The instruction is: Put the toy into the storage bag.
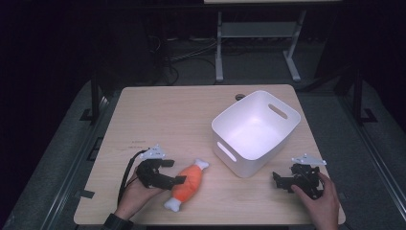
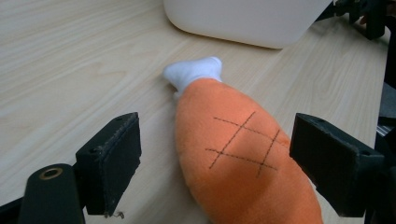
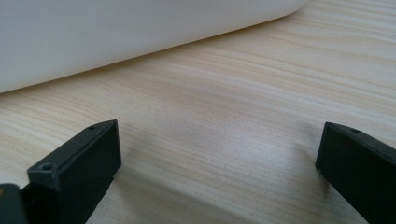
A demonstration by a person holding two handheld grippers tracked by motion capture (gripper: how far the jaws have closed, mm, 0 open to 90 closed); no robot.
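Basically, biggest first: light wood-grain desk (image 1: 158,115) w/ rounded corners, dark floor around it. On its right half sits a white plastic bin (image 1: 256,130), rectangular w/ rounded corners & slot handles, turned at an angle, open top, looks empty inside.

Next, orange plush drumstick toy (image 1: 187,183) w/ white bone ends, lying flat on desk near front edge, left of bin & apart from it. Left gripper view shows black cross-hatch stitching on the orange body (image 2: 233,154), white knob end pointing toward the bin wall (image 2: 247,18).

Left gripper (image 1: 168,173), black w/ grey plate on top, held in person's left hand (image 1: 136,191) at front left of desk. Jaws spread wide, one each side of toy's orange body; gap visible on both sides in left gripper view, so not clamped.

Right gripper (image 1: 279,181), same build, in right hand (image 1: 321,201) at front right, just beside bin's near corner. Jaws wide apart, low over bare desk wood, nothing between them; bin wall close ahead (image 3: 116,32).
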